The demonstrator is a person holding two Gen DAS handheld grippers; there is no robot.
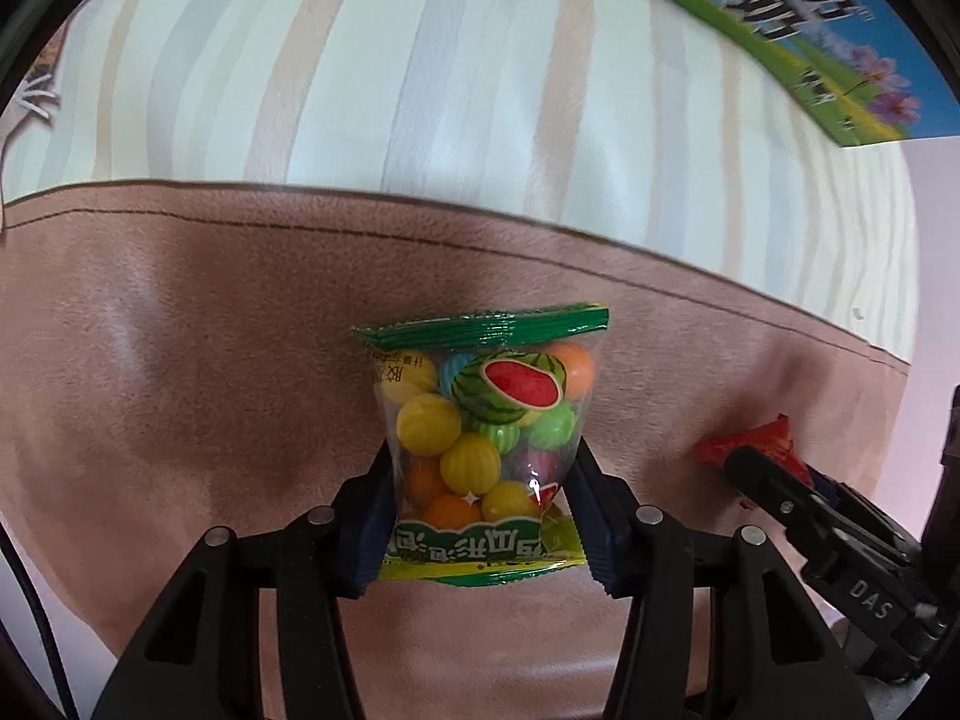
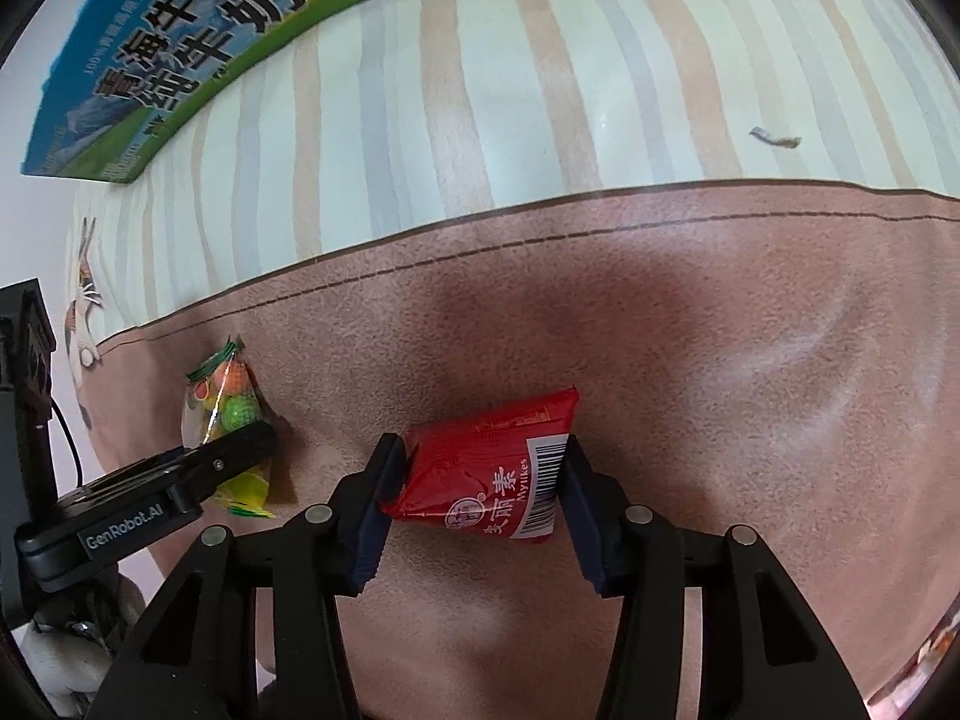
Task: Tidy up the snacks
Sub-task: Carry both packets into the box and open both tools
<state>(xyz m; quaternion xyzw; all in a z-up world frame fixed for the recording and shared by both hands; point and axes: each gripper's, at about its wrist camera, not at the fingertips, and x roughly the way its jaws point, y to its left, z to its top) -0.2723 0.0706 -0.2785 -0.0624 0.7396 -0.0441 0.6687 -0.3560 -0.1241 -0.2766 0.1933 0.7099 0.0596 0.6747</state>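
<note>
Holding one snack per hand above the brown mat (image 1: 180, 360): my left gripper (image 1: 480, 480) pinches the candy bag (image 1: 486, 444), my right gripper (image 2: 477, 474) clamps the red packet (image 2: 480, 468) alongside, probably for sorting separately.

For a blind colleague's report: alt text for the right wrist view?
The right tongs grip a red snack packet over a brown mat. At left, the left tongs hold a bag of colourful gumballs.

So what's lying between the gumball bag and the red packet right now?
Only bare brown mat lies between the gumball bag and the red packet, shown in the right wrist view; the left gripper's finger sits beside the bag.
</note>
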